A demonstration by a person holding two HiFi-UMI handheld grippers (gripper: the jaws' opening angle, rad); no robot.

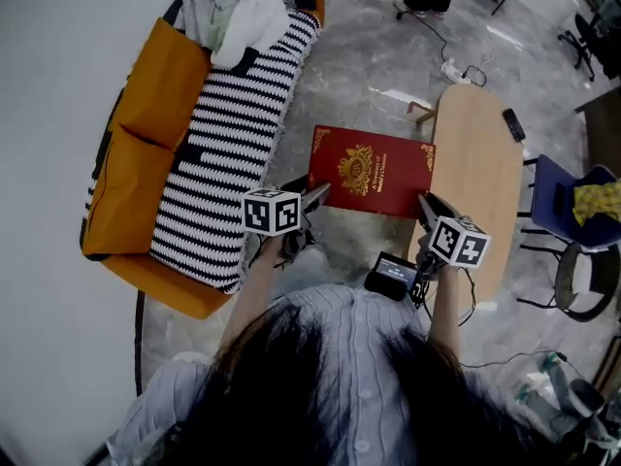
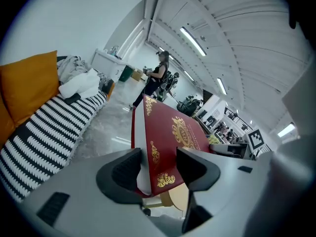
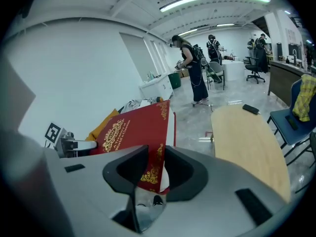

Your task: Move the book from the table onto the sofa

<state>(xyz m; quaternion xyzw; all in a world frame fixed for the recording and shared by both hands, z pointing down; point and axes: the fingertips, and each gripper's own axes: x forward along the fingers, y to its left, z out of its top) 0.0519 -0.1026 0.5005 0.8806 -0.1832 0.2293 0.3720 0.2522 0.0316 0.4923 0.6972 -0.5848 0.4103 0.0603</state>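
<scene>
Two grips hold: left gripper [image 1: 315, 198] and right gripper [image 1: 427, 205] each clamp a near corner of the red hardcover book [image 1: 374, 171], aloft between wooden table [image 1: 480, 163] and orange sofa [image 1: 136, 124]; judged stiff, weighty, glossy cover may slip, so corner holds suit

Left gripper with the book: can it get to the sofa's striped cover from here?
Probably yes. The left gripper, shut on the red book's corner, is beside the striped cover with only floor between; the clothes pile sits at its far end. The right gripper holds the other corner.
</scene>
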